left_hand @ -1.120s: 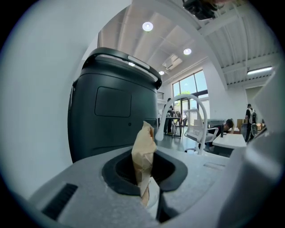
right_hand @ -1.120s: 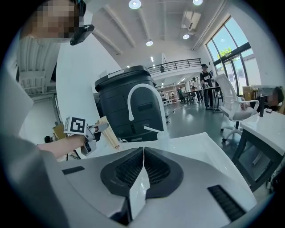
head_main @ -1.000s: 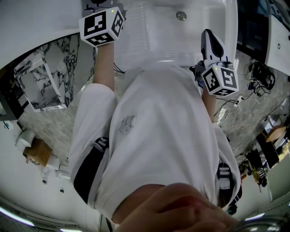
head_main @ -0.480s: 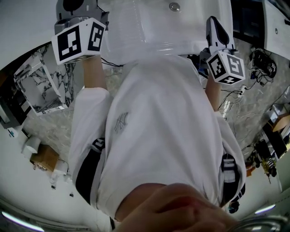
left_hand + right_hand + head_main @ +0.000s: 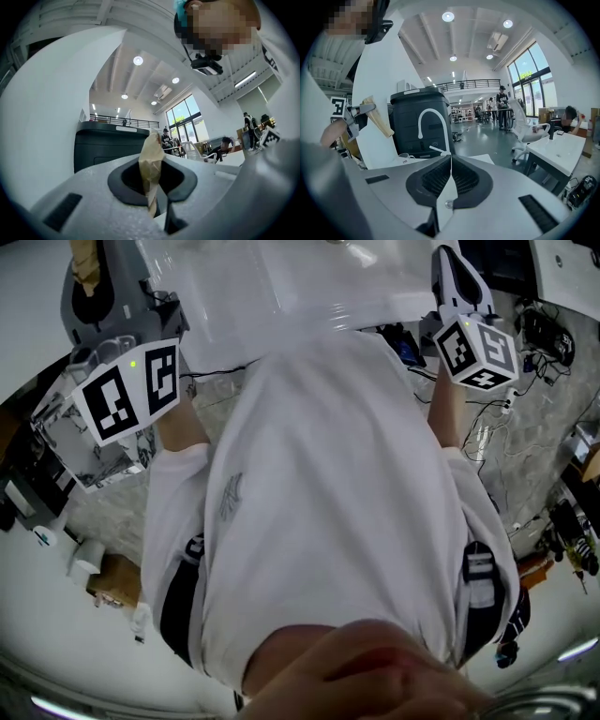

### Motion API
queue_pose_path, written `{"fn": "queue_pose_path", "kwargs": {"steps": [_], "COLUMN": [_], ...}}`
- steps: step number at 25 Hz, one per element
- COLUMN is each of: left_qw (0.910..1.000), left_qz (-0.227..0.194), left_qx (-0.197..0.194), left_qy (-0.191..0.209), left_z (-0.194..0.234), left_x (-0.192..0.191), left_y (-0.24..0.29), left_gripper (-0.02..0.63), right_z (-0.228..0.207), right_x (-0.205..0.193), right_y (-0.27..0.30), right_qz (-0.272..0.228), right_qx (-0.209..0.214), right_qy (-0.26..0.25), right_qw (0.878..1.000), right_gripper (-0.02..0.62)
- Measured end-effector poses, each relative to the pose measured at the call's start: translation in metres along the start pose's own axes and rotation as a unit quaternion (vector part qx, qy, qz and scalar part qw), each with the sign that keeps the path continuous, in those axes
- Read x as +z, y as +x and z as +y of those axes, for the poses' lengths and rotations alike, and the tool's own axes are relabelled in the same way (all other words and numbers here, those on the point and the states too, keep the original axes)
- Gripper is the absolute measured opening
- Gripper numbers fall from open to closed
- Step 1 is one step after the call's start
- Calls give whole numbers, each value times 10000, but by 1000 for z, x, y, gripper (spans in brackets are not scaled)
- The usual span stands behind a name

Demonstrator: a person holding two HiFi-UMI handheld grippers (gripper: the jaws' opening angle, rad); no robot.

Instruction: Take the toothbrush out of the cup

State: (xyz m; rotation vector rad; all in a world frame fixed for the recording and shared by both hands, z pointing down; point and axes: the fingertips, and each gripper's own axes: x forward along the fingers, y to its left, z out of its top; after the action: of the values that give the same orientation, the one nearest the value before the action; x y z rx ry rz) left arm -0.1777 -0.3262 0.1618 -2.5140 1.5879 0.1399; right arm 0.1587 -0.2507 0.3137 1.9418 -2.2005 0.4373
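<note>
Fingers [image 5: 115, 183] on our left gripper [image 5: 157, 194] are pinching the toothbrush [image 5: 151, 157]; our right gripper [image 5: 450, 180] is squeezed together, empty.

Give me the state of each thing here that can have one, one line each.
left tool: shut on the toothbrush.
toothbrush: clamped between the left tool's jaws, its end sticking out past them, in no cup.
right tool: shut, nothing between its jaws.
faucet: upright, no water seen running.
</note>
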Motion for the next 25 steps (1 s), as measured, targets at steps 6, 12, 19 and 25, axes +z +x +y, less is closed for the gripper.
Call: {"fn": "queue_pose_path", "kwargs": {"steps": [6,12,19,25], "left_qw": [9999,9984,9950,9900], "left_qz": [-32,25,280,646], "left_qx": [22,-30,-237,-277], "left_qy": [-142,-564,-927,-1222], "left_z": [0,-5,-37,-66], "left_x": [16,16,1,-29], "left_y": [-36,-61,-84,-98], "left_gripper": [41,41,41,41], "right_z": [10,20,11,-1], "right_x": [1,10,15,9], "right_y": [-16,-23,-38,-48], "right_qz": [-90,-304,-515,-551], "right_qx": [-12,19,29,88], "right_qy": [1,6,50,123], "right_qw": [10000,9995,9987,9984], "right_gripper": [15,15,15,14]}}
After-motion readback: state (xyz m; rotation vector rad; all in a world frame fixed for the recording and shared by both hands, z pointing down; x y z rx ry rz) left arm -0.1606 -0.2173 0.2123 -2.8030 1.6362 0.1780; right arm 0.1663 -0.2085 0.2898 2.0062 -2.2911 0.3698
